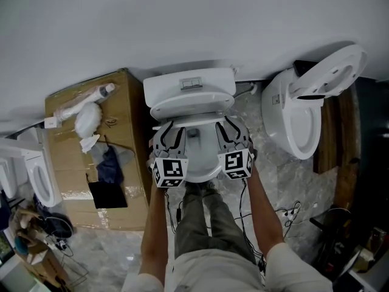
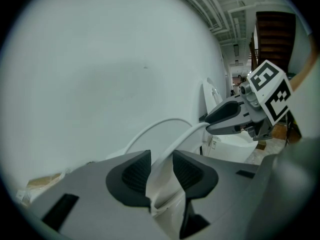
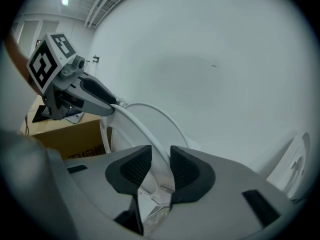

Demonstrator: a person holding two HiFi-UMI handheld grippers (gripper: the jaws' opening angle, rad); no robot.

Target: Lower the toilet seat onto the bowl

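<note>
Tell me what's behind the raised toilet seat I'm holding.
Right behind the toilet seat stands the upright lid, then the tank and the white wall. The lid's lower part and the hinges are covered by the seat.

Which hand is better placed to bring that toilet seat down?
Neither clearly: left gripper and right gripper each clamp one side of the raised toilet seat, so lowering together seems best.

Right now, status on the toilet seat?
Left tongs and right tongs both clamped on the toilet seat, one per side. Seat tilted up, not yet on bowl. Nothing seen in the way.
</note>
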